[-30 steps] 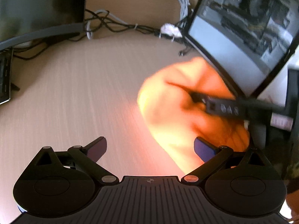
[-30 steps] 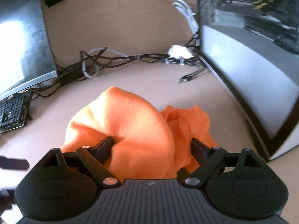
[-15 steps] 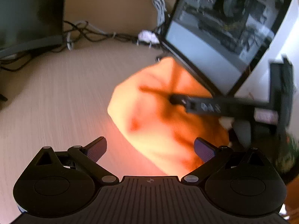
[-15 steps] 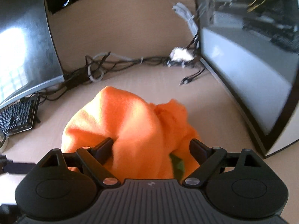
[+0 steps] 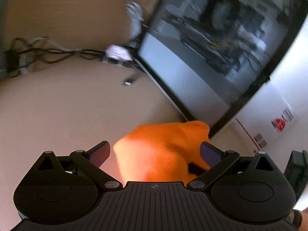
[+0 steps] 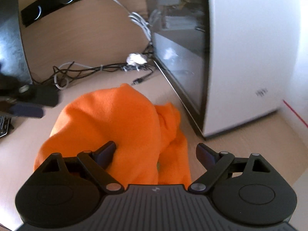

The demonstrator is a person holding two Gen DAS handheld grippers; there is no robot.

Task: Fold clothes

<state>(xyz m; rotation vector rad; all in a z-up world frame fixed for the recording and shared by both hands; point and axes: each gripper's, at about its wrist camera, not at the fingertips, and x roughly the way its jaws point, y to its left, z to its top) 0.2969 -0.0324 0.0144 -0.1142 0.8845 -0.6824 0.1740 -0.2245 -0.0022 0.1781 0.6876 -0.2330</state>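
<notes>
Both claws gape wide, gripping nothing. The right claw (image 6: pixel 156 152) straddles the orange garment (image 6: pixel 115 123), heaped mid-desk (image 6: pixel 250 134); only its view shows the keyboard (image 6: pixel 3 125) at nine o'clock. The left claw (image 5: pixel 155 152) shows the labelled box (image 5: pixel 279 123) at three o'clock.

No text can be read. The white box (image 5: pixel 277 104) carries a red and blue logo and a barcode label, both too blurred to make out.

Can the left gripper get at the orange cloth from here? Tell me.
Probably yes. The orange cloth lies bunched on the desk right between the open fingers of the left gripper, with nothing in front of it.
</notes>
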